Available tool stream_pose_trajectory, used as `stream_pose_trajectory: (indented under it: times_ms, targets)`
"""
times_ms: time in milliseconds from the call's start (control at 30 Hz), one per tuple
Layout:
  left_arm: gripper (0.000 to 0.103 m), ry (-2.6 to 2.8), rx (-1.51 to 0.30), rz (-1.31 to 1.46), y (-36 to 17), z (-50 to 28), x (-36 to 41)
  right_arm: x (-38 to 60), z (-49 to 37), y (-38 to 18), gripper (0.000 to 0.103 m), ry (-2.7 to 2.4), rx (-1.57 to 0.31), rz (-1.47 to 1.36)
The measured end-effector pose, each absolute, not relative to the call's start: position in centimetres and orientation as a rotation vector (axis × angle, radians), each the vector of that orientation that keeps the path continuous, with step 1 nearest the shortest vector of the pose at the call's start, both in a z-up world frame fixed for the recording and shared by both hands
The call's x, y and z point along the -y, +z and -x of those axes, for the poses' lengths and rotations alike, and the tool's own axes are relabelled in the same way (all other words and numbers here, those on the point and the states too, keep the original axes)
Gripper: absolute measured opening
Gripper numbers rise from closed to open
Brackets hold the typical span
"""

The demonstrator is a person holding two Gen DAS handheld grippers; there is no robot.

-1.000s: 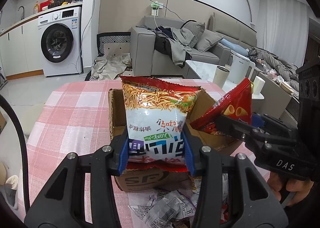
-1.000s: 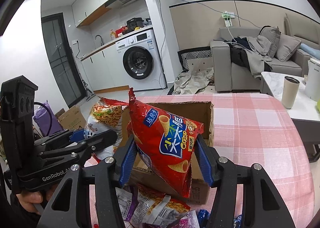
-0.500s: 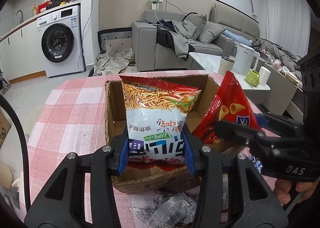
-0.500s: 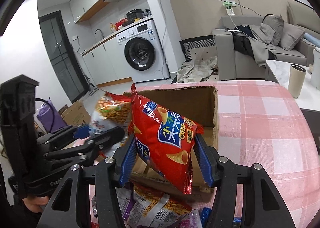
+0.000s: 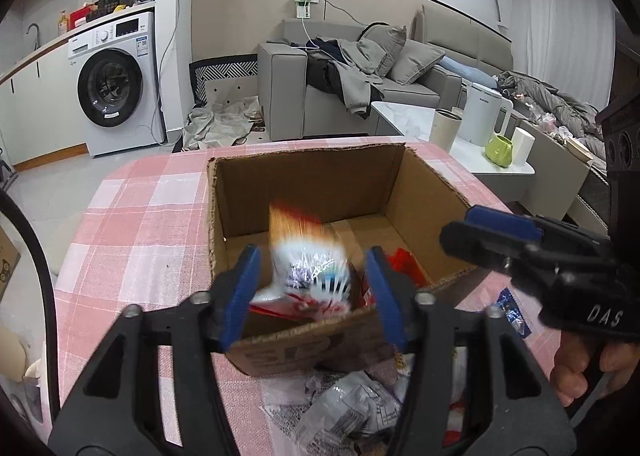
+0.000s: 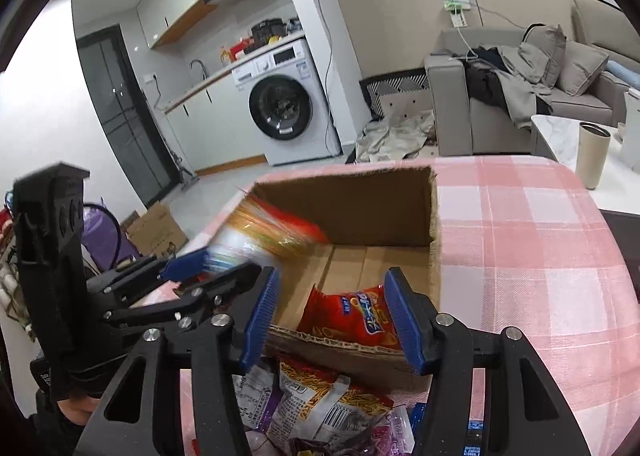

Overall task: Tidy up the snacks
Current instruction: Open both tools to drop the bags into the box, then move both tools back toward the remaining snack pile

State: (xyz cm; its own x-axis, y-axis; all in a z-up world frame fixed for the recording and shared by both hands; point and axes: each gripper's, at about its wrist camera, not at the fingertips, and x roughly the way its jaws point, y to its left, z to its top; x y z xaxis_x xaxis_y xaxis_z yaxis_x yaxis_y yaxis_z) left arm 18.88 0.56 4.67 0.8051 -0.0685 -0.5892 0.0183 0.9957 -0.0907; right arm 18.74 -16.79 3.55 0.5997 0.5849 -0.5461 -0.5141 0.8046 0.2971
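Note:
An open cardboard box [image 5: 304,176] [image 6: 434,216] stands on the pink checked tablecloth. My left gripper [image 5: 310,292] is open over the box's near edge, and the noodle snack bag [image 5: 308,256] [image 6: 264,232] is a blur falling into the box. My right gripper [image 6: 332,316] is open above the near edge too, and the red corn-cone bag [image 6: 348,316] lies inside the box against the near wall. The right gripper also shows in the left wrist view [image 5: 480,232].
Several loose snack packets [image 6: 320,412] [image 5: 352,408] lie on the table in front of the box. The tablecloth [image 6: 520,240] stretches to the right. A side table with a cup [image 6: 594,154] and kettle [image 5: 482,118] stands beyond the table edge.
Both grippers have opened. The noodle bag has left the left gripper and is dropping into the box. The red bag has dropped from the right gripper into the box.

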Motion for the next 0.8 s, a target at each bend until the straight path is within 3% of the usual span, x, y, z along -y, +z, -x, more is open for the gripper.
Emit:
stream_pose_trajectory:
  times_ms: [100,133,200,300,367,800]
  targets:
    - [0.083,-0.063,-0.604,0.101,5.5,-17.2,-0.7,18.0,-17.8,4.4,0.078,0.606,-0.633,-0.111]
    - [0.086,-0.066,-0.596,0.106,5.8,-16.6,-0.7,18.4,-17.5,4.6,0.090,0.600,-0.626,-0.117]
    - [0.086,-0.070,-0.589,0.101,6.1,-15.5,-0.5,19.3,-17.1,4.9,0.101,0.588,-0.640,-0.139]
    - [0.090,-0.055,-0.598,0.092,6.2,-14.1,-0.4,20.5,-16.6,4.8,0.103,0.574,-0.686,-0.171]
    - [0.101,-0.055,-0.598,0.101,6.2,-13.0,-0.3,21.2,-15.9,4.6,0.103,0.562,-0.705,-0.171]
    - [0.102,-0.046,-0.598,0.115,5.7,-7.1,0.0,22.1,-11.3,2.5,0.103,0.552,-0.732,-0.065]
